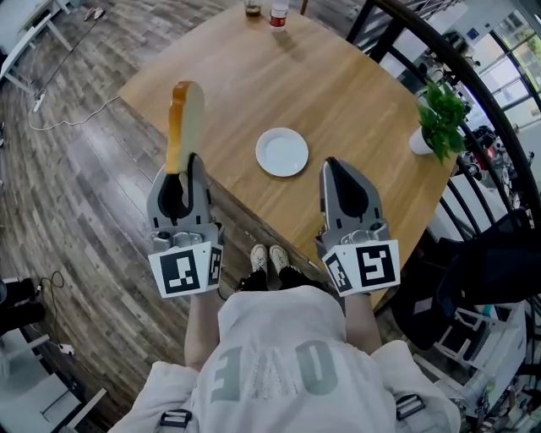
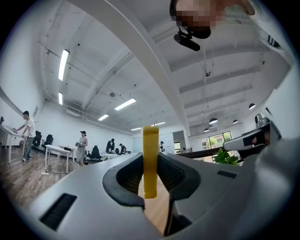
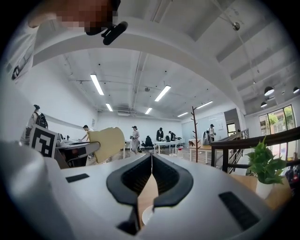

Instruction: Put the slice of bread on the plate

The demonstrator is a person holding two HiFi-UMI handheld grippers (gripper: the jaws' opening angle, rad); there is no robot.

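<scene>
Between the left gripper's clamped jaws a slice of bread stands on edge, held by its lower end over the wooden table's left edge. The right gripper is clenched on nothing. Ahead, between both, lies a white plate, only open tabletop before it. A potted plant stands at the right edge by a dark railing. Two containers at the far edge are cut off.
</scene>
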